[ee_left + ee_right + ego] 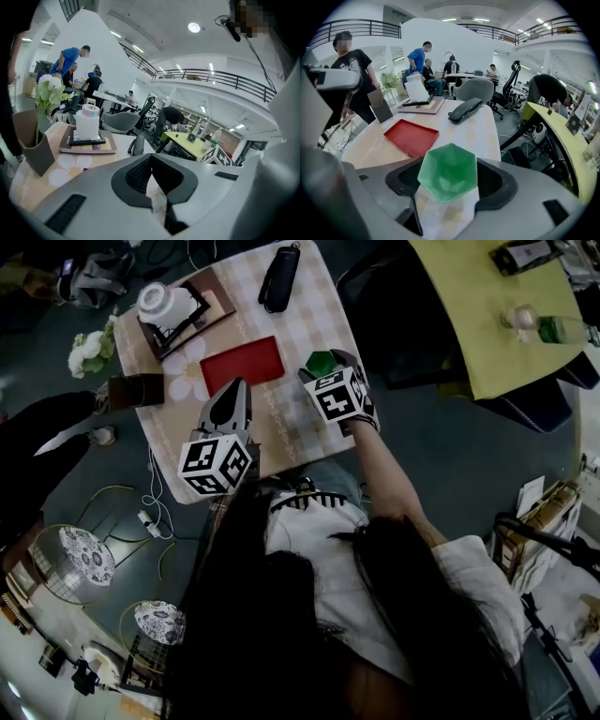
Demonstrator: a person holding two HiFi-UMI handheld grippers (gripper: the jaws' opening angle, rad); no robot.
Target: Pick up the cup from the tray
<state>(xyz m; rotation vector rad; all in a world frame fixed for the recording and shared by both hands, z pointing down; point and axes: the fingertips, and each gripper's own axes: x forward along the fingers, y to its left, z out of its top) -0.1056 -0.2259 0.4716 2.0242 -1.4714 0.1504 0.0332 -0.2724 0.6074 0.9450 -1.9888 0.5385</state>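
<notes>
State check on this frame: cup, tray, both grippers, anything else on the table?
green cup: off the tray, opening up, between the right gripper's fingers.
red tray: empty, flat on the table.
right gripper: closed on the green cup.
left gripper: shut, empty.
black pouch: lying flat.
white roll: upright on its board.
flowers: standing upright.

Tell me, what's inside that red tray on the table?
Nothing shows inside the red tray: its whole floor is in view and bare. The green cup is off to its side, gripped in the right gripper. Only the tabletop under the tray is covered.
</notes>
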